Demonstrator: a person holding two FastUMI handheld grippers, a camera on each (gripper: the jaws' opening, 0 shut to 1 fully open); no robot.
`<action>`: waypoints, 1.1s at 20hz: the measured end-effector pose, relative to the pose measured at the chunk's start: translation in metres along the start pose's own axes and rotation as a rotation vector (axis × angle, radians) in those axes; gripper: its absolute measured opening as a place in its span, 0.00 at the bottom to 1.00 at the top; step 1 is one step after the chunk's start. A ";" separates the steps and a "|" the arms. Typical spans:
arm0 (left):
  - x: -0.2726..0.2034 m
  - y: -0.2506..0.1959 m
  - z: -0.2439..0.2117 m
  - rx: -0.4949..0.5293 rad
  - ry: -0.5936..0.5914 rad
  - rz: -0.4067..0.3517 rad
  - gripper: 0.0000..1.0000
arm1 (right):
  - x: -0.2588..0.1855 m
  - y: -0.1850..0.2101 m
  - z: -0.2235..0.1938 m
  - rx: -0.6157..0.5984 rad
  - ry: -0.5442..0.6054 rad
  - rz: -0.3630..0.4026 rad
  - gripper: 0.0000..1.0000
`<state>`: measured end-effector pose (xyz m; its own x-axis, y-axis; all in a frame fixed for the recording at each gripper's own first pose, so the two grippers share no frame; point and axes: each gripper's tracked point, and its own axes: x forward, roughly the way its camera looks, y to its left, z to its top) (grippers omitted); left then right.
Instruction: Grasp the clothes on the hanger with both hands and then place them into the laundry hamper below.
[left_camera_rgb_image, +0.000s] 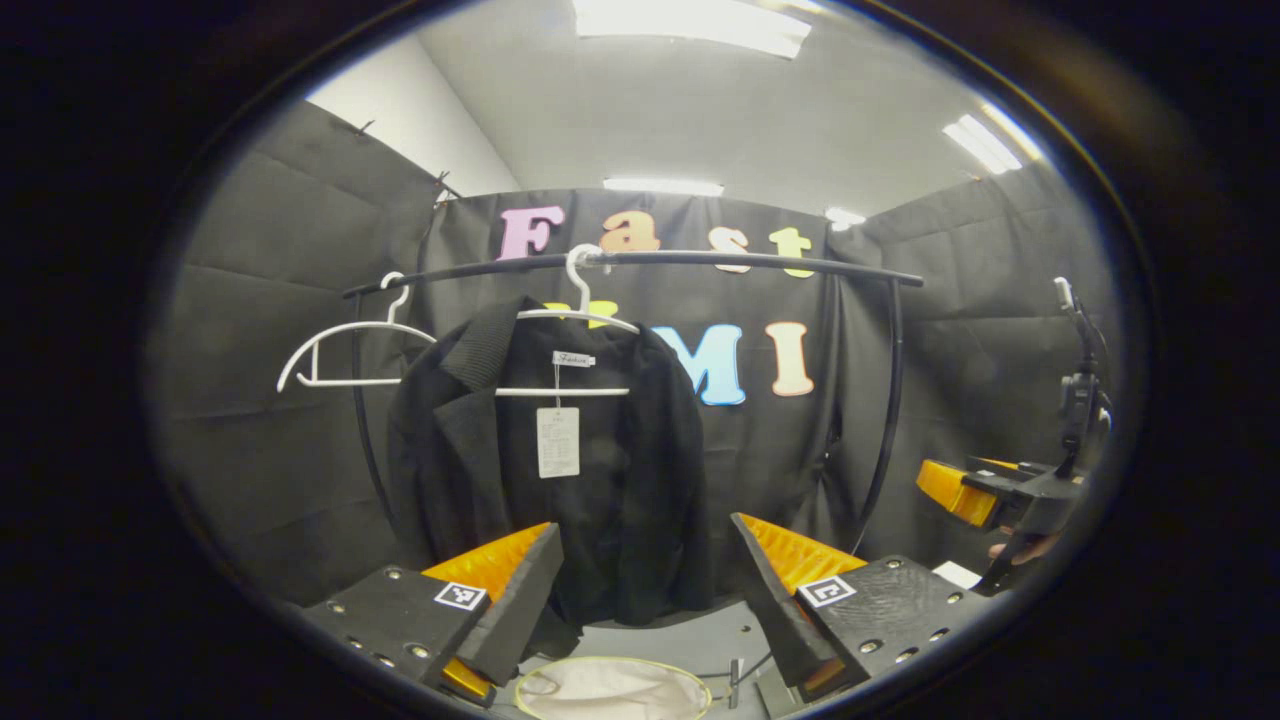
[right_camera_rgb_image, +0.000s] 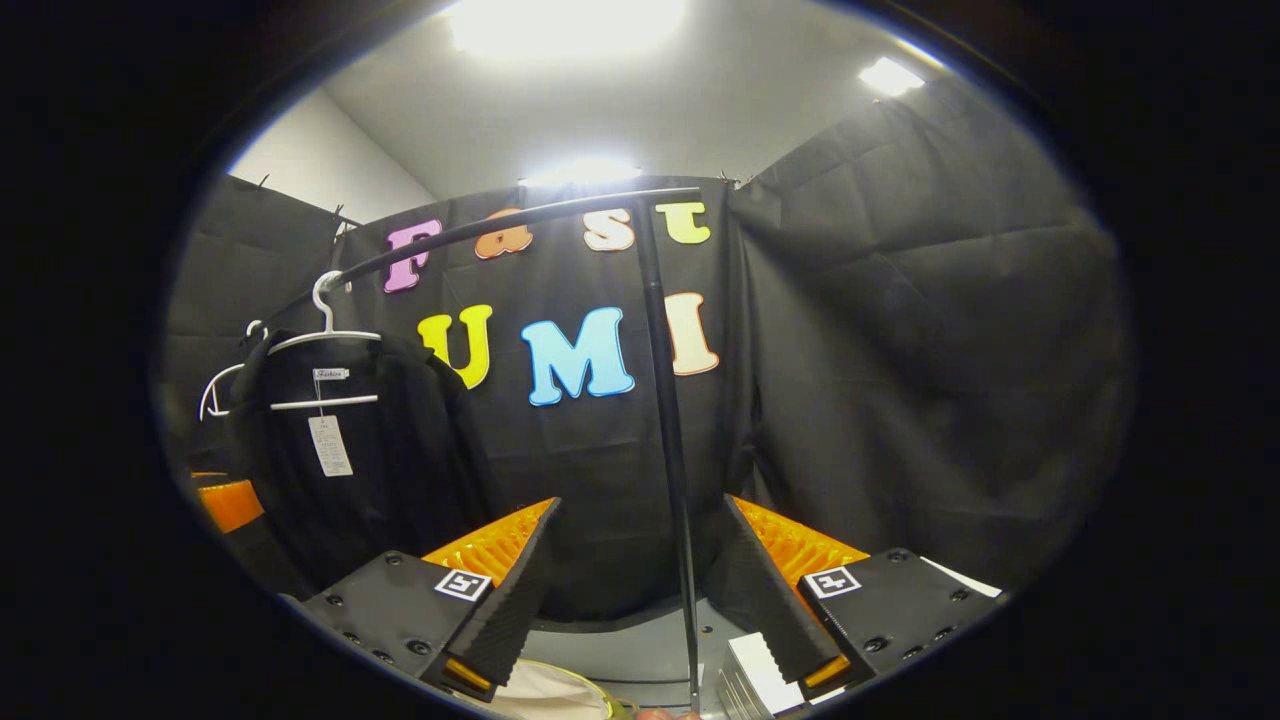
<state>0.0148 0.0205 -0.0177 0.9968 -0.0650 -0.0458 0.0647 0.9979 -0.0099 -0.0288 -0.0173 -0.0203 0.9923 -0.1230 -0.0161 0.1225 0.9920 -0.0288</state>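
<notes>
A black jacket (left_camera_rgb_image: 560, 470) with a white paper tag hangs on a white hanger (left_camera_rgb_image: 580, 310) from the black rail (left_camera_rgb_image: 640, 262). My left gripper (left_camera_rgb_image: 645, 590) stands open in front of the jacket's lower hem, apart from it. Below it lies the rim of the laundry hamper (left_camera_rgb_image: 612, 688), with a pale lining. In the right gripper view the jacket (right_camera_rgb_image: 340, 470) hangs at the far left. My right gripper (right_camera_rgb_image: 640, 590) is open, with the rack's upright post (right_camera_rgb_image: 668, 450) beyond its gap. The right gripper (left_camera_rgb_image: 985, 495) also shows at the right edge of the left gripper view.
An empty white hanger (left_camera_rgb_image: 345, 350) hangs left of the jacket on the same rail. The rack's right post (left_camera_rgb_image: 888, 410) curves down to the grey floor (left_camera_rgb_image: 680, 635). A white box (right_camera_rgb_image: 760, 680) lies low by my right finger. Black cloth walls enclose the booth.
</notes>
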 end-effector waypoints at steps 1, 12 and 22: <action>0.001 0.002 0.000 0.001 0.000 -0.005 0.99 | -0.001 0.000 -0.001 -0.002 0.001 -0.008 0.98; 0.002 0.020 0.004 0.003 -0.019 -0.063 0.99 | -0.035 -0.002 0.007 -0.013 -0.037 -0.032 0.98; 0.006 0.055 0.005 -0.014 -0.002 -0.013 0.96 | -0.024 0.029 0.027 -0.043 -0.038 0.019 0.98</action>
<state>0.0245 0.0749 -0.0136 0.9960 -0.0784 -0.0433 0.0774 0.9967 -0.0244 -0.0483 0.0154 0.0062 0.9945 -0.1025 0.0208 0.1037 0.9920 -0.0713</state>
